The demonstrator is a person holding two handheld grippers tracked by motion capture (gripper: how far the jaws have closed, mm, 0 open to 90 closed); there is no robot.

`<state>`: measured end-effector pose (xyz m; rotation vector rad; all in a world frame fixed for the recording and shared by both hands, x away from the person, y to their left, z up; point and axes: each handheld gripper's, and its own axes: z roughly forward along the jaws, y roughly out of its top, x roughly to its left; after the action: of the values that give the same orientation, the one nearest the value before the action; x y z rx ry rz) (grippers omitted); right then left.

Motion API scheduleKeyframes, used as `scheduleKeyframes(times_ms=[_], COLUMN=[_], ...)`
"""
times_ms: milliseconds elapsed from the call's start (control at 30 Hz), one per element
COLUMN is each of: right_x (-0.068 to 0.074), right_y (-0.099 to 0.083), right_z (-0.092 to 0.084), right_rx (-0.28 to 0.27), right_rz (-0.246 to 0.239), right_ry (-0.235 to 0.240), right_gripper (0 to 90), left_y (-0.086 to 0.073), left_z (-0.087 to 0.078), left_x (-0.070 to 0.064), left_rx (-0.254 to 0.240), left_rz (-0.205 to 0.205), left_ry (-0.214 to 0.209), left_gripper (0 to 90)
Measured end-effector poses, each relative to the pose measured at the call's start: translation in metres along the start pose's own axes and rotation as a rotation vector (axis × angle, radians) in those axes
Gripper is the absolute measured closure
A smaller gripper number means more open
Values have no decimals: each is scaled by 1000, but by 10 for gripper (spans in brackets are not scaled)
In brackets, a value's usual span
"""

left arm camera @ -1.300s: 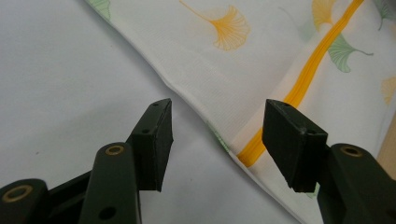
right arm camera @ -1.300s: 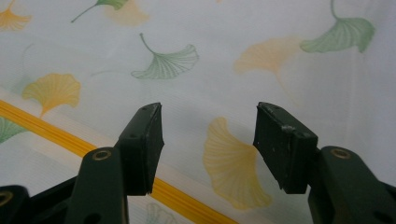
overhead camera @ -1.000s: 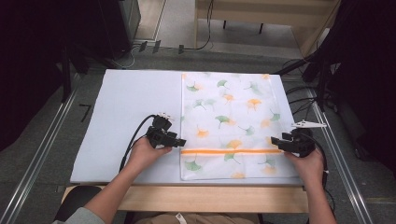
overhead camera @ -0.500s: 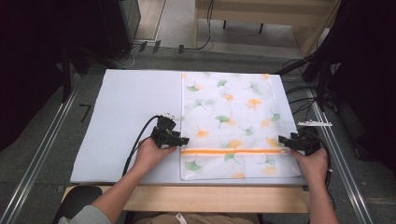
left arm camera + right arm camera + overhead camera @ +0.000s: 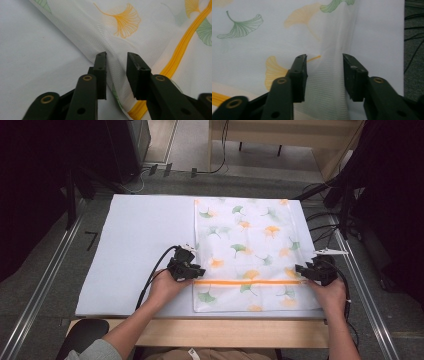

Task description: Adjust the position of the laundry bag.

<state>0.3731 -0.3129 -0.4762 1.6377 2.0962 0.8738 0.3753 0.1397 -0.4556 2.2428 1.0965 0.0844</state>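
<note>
We see a white mesh laundry bag printed with green and orange ginkgo leaves (image 5: pixel 247 252) lying flat on the right half of a pale grey table mat (image 5: pixel 135 245), its orange zipper (image 5: pixel 247 282) running across it near the edge closest to the person.

The left gripper (image 5: pixel 196 270) sits at the bag's left edge, just above the zipper's left end. In the left gripper view its two black jaws have just been closing and now stand a little apart, with a raised fold of the mesh (image 5: pixel 116 56) gathered between them; the cloth bunches up toward the gap (the pads look close to the fold, yet we cannot tell for certain that both press on it). The zipper (image 5: pixel 180 53) runs off diagonally beside the right jaw.

The right gripper (image 5: pixel 302 270) is at the bag's right edge, level with the zipper's right end. In the right gripper view its jaws have likewise just been closing and stand moderately apart, straddling the bag's side edge, where a slight ridge of mesh (image 5: pixel 329 62) rises between them. We see a gap on either side of that ridge, so the pads do not yet pinch it.
</note>
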Motion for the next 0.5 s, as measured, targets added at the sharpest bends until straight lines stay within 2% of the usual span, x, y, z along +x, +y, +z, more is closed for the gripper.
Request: scheduleKeyframes(times_ms=[133,233,333,400,467,500], right_x=[1,3,4,4,3,3], right_y=[1,2,5,5,5,6], right_z=[0,0,-1,-1,-2,-2], right_rx=[-1,9,36,38,44,50], right_rz=[1,3,29,34,37,43], right_ry=[-36,-26,-10,-7,-2,8], right_gripper=[762,858,893,893,892,891], left_y=[0,0,0,1,0,0], left_z=[2,3,2,2,1,0], left_x=[-2,-4,1,1,1,1], left_rx=[0,9,10,9,3,2], left_rz=[18,26,-2,1,43,50], left_ry=[-3,-23,-49,-49,-31,-29], left_gripper=[835,883,896,896,897,897])
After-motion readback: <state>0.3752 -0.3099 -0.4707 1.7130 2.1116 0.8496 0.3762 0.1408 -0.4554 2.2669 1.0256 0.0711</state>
